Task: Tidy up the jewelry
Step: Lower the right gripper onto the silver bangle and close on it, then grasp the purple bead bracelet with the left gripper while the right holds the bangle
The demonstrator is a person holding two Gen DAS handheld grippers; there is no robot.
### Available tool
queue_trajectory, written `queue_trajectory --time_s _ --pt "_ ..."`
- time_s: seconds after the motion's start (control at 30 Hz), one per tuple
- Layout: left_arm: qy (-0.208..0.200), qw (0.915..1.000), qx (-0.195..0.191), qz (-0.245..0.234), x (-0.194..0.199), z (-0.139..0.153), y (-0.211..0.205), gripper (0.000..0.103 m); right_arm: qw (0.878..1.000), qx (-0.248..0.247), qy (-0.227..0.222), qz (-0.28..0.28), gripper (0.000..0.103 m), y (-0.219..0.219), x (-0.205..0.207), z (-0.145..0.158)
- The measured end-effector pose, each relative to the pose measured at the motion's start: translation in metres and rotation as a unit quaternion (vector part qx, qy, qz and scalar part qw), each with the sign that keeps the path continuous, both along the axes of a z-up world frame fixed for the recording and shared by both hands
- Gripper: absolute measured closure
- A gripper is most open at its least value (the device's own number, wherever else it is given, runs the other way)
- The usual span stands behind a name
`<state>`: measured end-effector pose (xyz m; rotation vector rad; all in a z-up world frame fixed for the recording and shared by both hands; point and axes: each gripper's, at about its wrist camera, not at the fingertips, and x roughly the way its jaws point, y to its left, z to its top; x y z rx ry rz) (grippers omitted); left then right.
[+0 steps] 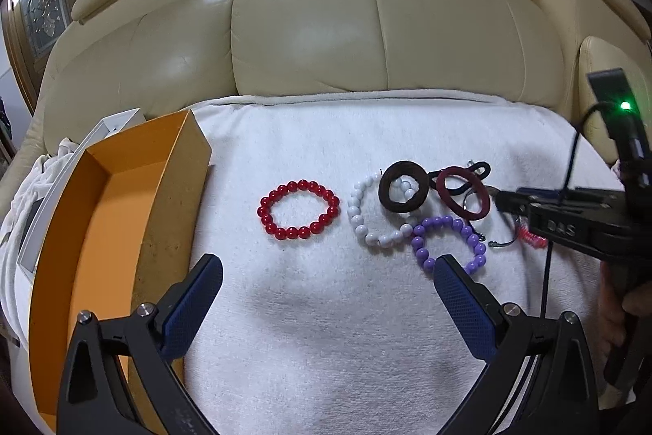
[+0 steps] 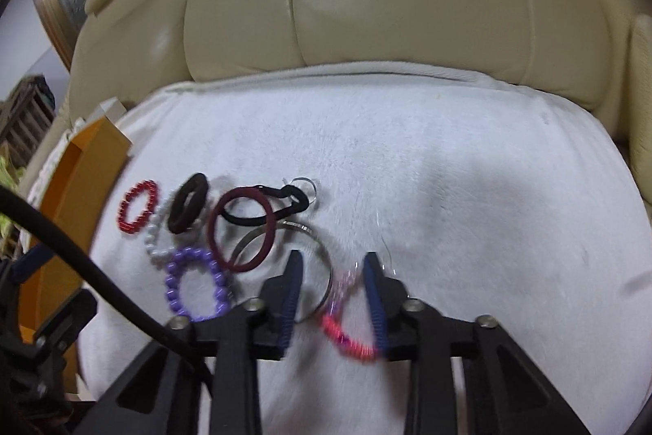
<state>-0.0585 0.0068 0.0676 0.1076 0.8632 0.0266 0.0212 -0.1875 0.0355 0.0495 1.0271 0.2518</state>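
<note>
On the white towel [image 1: 326, 333] lie a red bead bracelet [image 1: 299, 208], a white bead bracelet [image 1: 358, 223], a purple bead bracelet [image 1: 424, 251], a dark brown hair tie [image 1: 383, 196] and a maroon hair tie [image 1: 444, 196]. My left gripper [image 1: 328, 276] hovers open just short of them, with nothing between its fingers. My right gripper [image 2: 332, 284] is down at the pile's right end [image 1: 505, 202]. Its jaws stand narrow but apart, astride a pink coil tie [image 2: 346, 341] and the edge of a silver ring [image 2: 296, 226]. The coil lies against the right finger only. A black hair tie [image 2: 293, 196] crosses the maroon one [image 2: 212, 231].
An orange box [image 1: 102, 231] stands open on the towel's left, with a white lid or tray [image 1: 61, 190] behind it. A cream leather sofa back [image 1: 309, 27] rises behind the towel. A black cable [image 2: 102, 280] hangs across the right wrist view.
</note>
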Motion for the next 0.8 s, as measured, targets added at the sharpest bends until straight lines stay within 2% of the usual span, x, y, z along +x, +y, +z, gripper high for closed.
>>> queue_trajectory --time_s 0.13,0.27,0.47,0.6,0.73,0.8 --pt "-0.003 1.0000 0.005 0.000 0.002 0.000 -0.002 0.000 1.000 -0.013 -0.003 0.005 0.079 0.005 0.015 -0.009" --pt "-0.008 0.9999 0.012 -0.005 0.003 -0.001 -0.006 0.000 1.000 -0.023 -0.011 0.011 0.098 0.011 0.019 -0.006" --pt "-0.006 0.9999 0.003 -0.016 0.001 -0.002 -0.009 0.000 0.999 -0.022 -0.027 0.008 0.099 0.006 0.009 0.007" --pt "0.007 0.9992 -0.022 -0.032 0.002 -0.007 -0.011 0.001 0.999 -0.005 -0.036 -0.008 0.099 -0.014 -0.001 0.020" --pt "0.033 0.9963 -0.058 -0.054 0.008 -0.016 -0.017 0.015 0.999 0.012 -0.046 -0.025 0.099 -0.032 -0.012 0.031" --pt "0.052 0.9941 -0.077 -0.056 0.012 -0.024 -0.022 0.027 0.998 0.015 -0.049 -0.031 0.099 -0.038 -0.015 0.034"
